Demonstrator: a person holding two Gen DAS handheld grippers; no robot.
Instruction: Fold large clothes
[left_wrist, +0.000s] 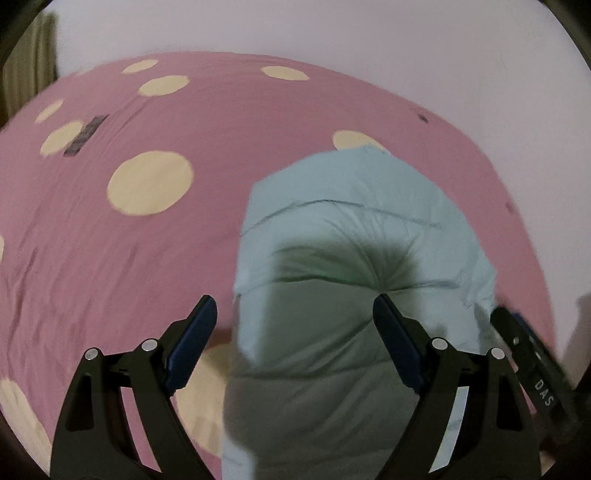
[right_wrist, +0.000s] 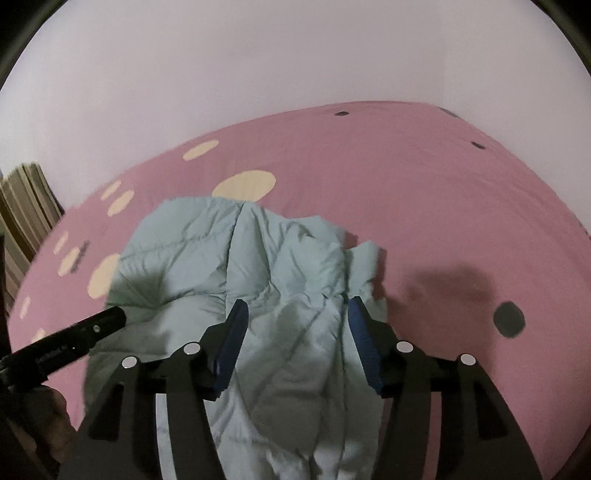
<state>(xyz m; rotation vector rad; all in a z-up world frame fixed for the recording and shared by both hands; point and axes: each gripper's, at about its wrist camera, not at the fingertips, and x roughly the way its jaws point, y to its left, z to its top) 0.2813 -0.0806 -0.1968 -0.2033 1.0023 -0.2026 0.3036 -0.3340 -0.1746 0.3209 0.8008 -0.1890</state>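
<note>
Bed w/ pink spotted sheet carries everything. Pale blue quilted jacket lies bunched near the front edge, partly folded & puffy. Looks like betw. folds: a flap seems just laid down, so next move needs a fresh grab on a loose edge. Left tongs spread wide, nothing in them, above the jacket. Right tongs spread too, cloth below, not pinched. Nothing blocks; the tongs are close together.

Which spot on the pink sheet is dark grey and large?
The big round spot right of the right gripper; the other large spots are cream, the other dark ones tiny.
</note>
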